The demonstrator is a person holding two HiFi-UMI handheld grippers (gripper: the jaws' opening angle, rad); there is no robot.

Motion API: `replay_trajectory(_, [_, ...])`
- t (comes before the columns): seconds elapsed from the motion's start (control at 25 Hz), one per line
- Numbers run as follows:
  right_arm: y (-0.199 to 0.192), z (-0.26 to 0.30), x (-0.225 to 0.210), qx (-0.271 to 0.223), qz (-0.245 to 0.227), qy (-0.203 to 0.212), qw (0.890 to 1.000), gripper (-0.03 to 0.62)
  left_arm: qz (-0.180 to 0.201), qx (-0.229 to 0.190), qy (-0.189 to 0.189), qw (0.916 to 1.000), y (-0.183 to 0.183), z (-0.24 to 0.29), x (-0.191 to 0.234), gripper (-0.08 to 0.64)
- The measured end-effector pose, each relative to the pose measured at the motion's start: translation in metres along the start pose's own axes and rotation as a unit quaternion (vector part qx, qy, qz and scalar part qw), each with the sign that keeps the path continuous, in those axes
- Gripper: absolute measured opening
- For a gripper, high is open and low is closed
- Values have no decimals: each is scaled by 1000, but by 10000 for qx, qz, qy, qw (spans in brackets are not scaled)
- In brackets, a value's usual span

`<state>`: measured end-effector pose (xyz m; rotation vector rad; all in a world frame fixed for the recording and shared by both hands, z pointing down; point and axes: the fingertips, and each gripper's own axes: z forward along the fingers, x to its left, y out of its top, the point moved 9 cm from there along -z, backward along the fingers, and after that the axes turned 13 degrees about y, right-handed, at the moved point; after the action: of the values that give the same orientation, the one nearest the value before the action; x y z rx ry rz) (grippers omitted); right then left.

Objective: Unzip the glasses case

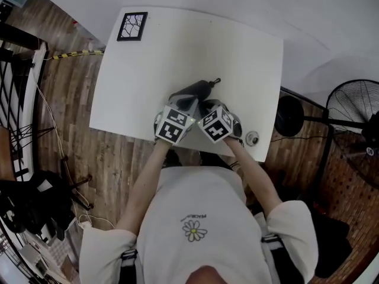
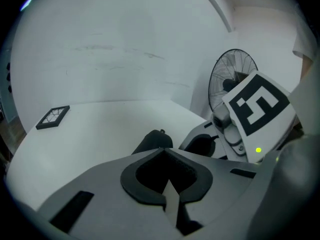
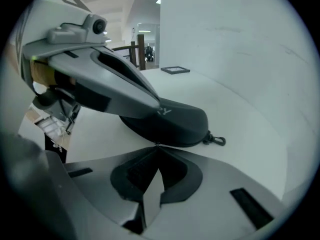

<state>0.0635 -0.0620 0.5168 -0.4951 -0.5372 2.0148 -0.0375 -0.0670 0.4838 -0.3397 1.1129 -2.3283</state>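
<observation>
- Well, the glasses case (image 3: 170,121) lies on the white table (image 1: 237,52), low in the middle of the head view. Its little clip (image 3: 216,140) sticks out at the far end.
- My left gripper (image 2: 162,150) has its jaws pressed together, and I see nothing between them. Its tips sit at the near end of the case. In the right gripper view it lies over the top of the case.
- My right gripper (image 3: 157,145) has its jaws pressed together too. Its tips are right at the near edge of the case, where the zip runs. I cannot tell if a tiny zip pull is caught between them.
- As far as I can see, the case looks shut all the way round. So I think the unzipping is not done yet.
- What is left, I think: get hold of the zip pull, hold the case down, and pull the zip round the edge.
</observation>
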Motion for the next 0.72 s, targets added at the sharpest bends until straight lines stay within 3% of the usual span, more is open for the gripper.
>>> replay_trajectory(0.24, [-3,-2,-6,82,-18,-141,9999,6,66,-5,-68,10000,-4,-2,-2,14])
replay_trajectory(0.36, [-8,-10,-18,161,26,-469,9988,6,74,4,-120,9999,-4,-1,-2,14])
replay_trajectory(0.6, [-8,-15,-42,248,-65,-741,9969,6,82,76,-176,9998,-3,-1,-2,14])
replay_trajectory(0.72, [-6,-15,-46,195,106,-869,9960,6,170,66,-239,9995,-2,0,-2,14])
